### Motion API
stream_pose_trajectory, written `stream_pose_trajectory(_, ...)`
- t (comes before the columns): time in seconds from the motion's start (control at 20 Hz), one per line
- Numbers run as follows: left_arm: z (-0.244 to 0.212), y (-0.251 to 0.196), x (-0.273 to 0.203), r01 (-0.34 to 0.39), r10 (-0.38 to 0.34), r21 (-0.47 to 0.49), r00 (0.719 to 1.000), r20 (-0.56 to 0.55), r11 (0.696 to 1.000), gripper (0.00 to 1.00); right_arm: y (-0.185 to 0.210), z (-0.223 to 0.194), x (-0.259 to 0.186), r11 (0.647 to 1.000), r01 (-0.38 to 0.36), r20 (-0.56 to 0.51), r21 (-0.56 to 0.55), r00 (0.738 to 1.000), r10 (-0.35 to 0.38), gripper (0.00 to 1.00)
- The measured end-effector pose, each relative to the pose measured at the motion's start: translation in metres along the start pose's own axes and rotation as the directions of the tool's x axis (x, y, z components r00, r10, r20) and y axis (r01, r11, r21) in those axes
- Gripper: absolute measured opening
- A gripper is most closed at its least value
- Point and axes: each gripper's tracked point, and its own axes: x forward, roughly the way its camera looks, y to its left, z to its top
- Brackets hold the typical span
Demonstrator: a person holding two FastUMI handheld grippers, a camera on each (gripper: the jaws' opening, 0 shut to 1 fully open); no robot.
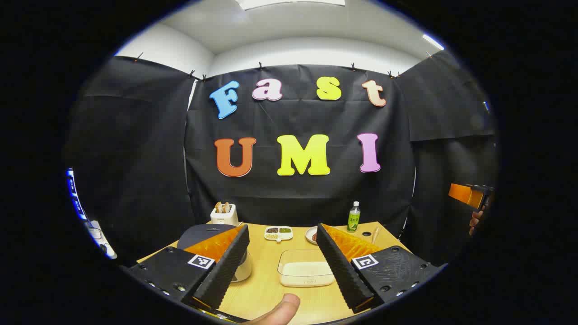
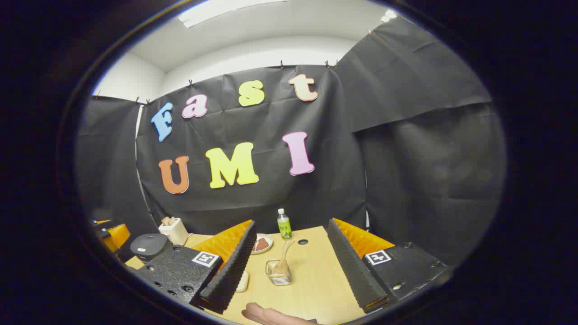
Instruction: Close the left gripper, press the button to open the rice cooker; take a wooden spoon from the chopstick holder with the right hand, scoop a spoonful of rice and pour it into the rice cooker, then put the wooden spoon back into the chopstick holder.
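So, your left gripper [image 1: 282, 266] hangs above the near edge of the table [image 1: 266, 293] with its fingers spread wide and nothing between them; the first step, pressing them together, is not yet done. Your thumb [image 1: 282, 309] shows at the bottom of the left gripper view. Just beyond and partly behind its left finger sits the rice cooker [image 1: 212, 246], dark lid still down, so the button lies ahead and to the left of this gripper, close by. By my reading, that is the relation the coming press turns on: close the fingers, then swing left and down onto the lid's front. The button itself I cannot make out.

Straight ahead between the fingers lies a clear container of rice [image 1: 306, 273], and farther back a divided dish [image 1: 278, 233], a toaster [image 1: 224, 213] and a green bottle [image 1: 354, 216].

Your right gripper [image 2: 289, 275] is likewise spread and empty. Between its fingers, a little ahead, stands the chopstick holder [image 2: 278, 273] with the wooden spoon [image 2: 284, 255] rising from it, its handle leaning up and slightly right. The right hand is plainly the nearer one to it.

The right gripper view also gives the cooker's lid from the side, far to its left, with a pale patch on top, and the left gripper view catches your other gripper at its far right edge.
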Motion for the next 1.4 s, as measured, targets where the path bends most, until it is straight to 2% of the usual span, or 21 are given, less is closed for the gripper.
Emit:
stream_pose_trajectory(0.2, 0.014, 0.052, 0.003, -0.032, 0.032, -0.008, 0.999, 0.005, 0.999, 0.95, 0.022, 0.02, -0.013, 0.998, 0.0, 0.016, -0.07, 1.0, 0.001, 1.0)
stream_pose_trajectory(0.4, 0.021, 0.094, -0.002, -0.046, 0.047, -0.061, 0.999, 0.005, 0.997, 0.95, 0.038, 0.028, -0.016, 0.997, 0.0, 0.016, -0.071, 1.0, 0.001, 0.99)
stream_pose_trajectory(0.6, 0.028, 0.124, -0.008, -0.075, 0.078, -0.066, 0.996, 0.038, 0.995, 0.94, 0.049, 0.024, -0.012, 0.997, 0.01, 0.02, -0.081, 1.0, -0.008, 1.0)
stream_pose_trajectory(0.95, 0.029, 0.13, -0.005, -0.056, 0.058, -0.037, 0.997, 0.047, 0.998, 0.94, 0.057, 0.015, -0.013, 0.996, 0.0, 0.001, -0.09, 1.0, 0.0, 0.99)
stream_pose_trajectory(1.2, 0.02, 0.134, 0.008, -0.079, 0.079, -0.005, 0.996, 0.045, 0.997, 0.94, 0.048, 0.005, -0.011, 0.995, 0.005, 0.01, -0.099, 1.0, -0.004, 1.0)
stream_pose_trajectory(1.35, 0.014, 0.126, 0.015, -0.049, 0.048, 0.022, 0.997, 0.059, 0.999, 0.94, 0.046, -0.006, -0.014, 0.995, -0.006, 0.003, -0.101, 1.0, 0.006, 1.0)
stream_pose_trajectory(1.4, 0.011, 0.128, 0.018, -0.043, 0.041, 0.026, 0.997, 0.057, 0.999, 0.75, 0.044, -0.009, -0.015, 0.995, -0.009, 0.001, -0.1, 1.0, 0.01, 1.0)
